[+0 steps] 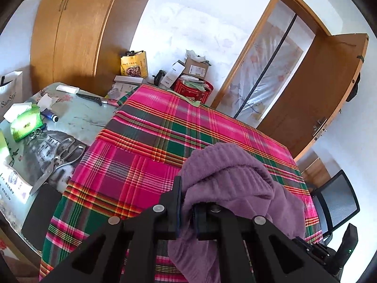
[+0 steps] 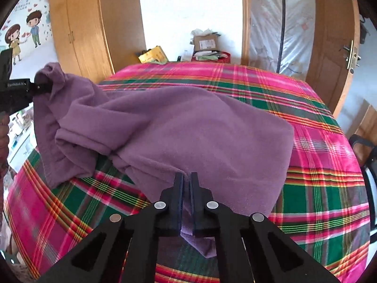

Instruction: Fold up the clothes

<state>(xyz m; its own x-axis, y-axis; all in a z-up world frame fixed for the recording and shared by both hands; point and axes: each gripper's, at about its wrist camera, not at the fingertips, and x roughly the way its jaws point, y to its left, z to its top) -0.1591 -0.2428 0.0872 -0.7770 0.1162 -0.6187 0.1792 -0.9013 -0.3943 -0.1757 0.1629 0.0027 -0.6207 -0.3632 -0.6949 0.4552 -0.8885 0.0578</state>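
Note:
A purple fleece garment [image 2: 188,122] lies spread over the pink, green and red plaid cloth [image 2: 325,155] on the table. My right gripper [image 2: 186,176] is shut on the garment's near edge, with a flap of fabric hanging below the fingers. In the right wrist view my left gripper [image 2: 43,87] holds the garment's far left corner lifted off the table. The left wrist view shows the purple garment [image 1: 226,172] bunched over my left gripper [image 1: 188,202], which is shut on it; the right finger is mostly hidden by fabric.
A side table [image 1: 77,115] left of the plaid cloth [image 1: 146,141] carries scissors [image 1: 61,160], a knife [image 1: 94,97], a green tissue pack [image 1: 26,122] and other clutter. Boxes and bags [image 1: 188,73] sit behind the table. A wardrobe [image 1: 70,28], an open door [image 1: 313,94] and a chair [image 1: 337,198] surround it.

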